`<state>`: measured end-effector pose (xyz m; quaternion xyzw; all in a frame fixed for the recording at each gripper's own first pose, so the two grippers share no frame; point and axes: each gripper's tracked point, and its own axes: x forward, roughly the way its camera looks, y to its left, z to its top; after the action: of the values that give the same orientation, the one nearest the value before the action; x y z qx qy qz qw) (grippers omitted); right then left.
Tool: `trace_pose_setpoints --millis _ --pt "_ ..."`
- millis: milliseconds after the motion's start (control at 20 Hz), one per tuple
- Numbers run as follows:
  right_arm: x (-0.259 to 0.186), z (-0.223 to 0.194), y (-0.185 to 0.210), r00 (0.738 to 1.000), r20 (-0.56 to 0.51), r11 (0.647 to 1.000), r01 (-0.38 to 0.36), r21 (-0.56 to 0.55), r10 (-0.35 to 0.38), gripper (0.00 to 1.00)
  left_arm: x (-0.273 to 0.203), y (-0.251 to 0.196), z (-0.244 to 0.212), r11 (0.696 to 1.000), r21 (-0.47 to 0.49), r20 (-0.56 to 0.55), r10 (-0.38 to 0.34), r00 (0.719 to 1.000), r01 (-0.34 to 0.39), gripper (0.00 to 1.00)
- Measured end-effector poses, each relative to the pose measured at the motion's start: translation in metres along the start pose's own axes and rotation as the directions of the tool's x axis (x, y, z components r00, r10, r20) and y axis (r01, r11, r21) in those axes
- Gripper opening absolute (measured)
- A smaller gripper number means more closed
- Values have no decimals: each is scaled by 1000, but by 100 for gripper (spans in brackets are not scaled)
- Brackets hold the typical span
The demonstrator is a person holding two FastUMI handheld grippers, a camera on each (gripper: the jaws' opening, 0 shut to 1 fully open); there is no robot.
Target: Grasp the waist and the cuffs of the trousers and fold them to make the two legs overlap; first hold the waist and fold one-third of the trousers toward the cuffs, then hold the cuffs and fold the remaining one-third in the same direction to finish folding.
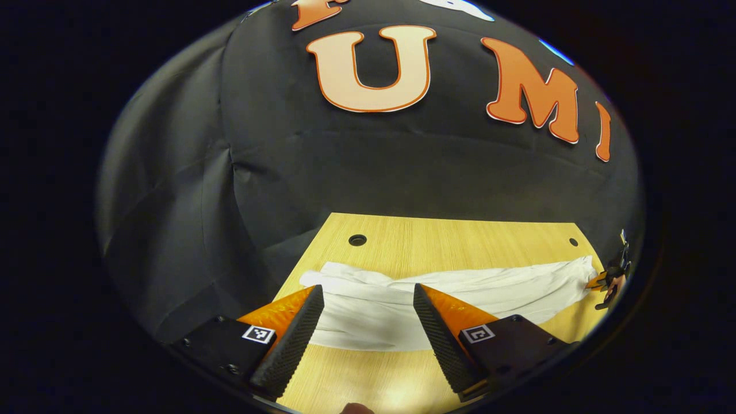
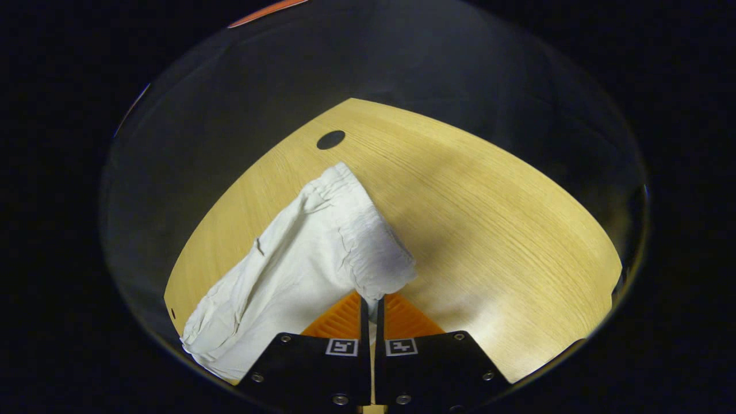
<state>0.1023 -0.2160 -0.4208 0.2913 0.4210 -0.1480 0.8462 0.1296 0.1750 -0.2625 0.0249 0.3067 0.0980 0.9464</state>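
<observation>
Light wooden table seen against black cloth wall, two round holes drilled near far edge. White trousers laid lengthwise across table, cloth wrinkled. In right gripper view, gathered waist end raised slightly off wood.

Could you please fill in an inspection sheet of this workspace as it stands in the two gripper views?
Surface: wooden table with round holes near its far edge; no marks seen.
Job's things: white trousers lie stretched across the table, rumpled; one gathered end is lifted off the wood in the right gripper view.
Clutter: nothing seen.
Grippers: left gripper open, above the trousers' near edge, holding nothing. Right gripper shut on the trousers' gathered end, cloth pinched between its fingers.
Cables: nothing seen.
Surroundings: black cloth wall close behind the table.
</observation>
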Motion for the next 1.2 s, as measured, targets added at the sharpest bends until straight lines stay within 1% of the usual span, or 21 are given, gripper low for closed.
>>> trace_pose_setpoints --millis 150,200,450,650,750,850,950,1050,1200 --pt "-17 12 4 999 41 1000 -29 8 29 3 0 -1 1 1000 0 6 -15 1000 15 100" --pt "-22 15 9 998 46 999 -50 5 50 3 1 0 2 1000 -1 5 -15 1000 15 100" --pt "-39 28 14 988 127 995 -77 -67 85 3 2 -1 3 998 -12 -2 -62 998 62 100" --pt "-48 41 19 972 191 984 -111 -139 137 3 3 -1 -1 996 -2 -9 -88 996 88 100" --pt "-51 44 21 957 220 972 -150 -181 189 3 2 0 -3 995 -6 -15 -102 995 102 100" --pt "-51 42 20 945 229 956 -181 -232 235 3 3 2 -3 994 -6 -19 -105 994 105 100" --pt "-55 43 22 932 225 932 -213 -295 284 3 3 6 -3 994 -14 -23 -107 994 106 100" --pt "-53 43 24 919 203 896 -248 -369 338 2 4 11 -3 994 -25 -26 -109 994 109 100" --pt "-58 47 26 895 167 826 -291 -482 413 2 7 14 -4 994 -32 -33 -107 994 106 100"
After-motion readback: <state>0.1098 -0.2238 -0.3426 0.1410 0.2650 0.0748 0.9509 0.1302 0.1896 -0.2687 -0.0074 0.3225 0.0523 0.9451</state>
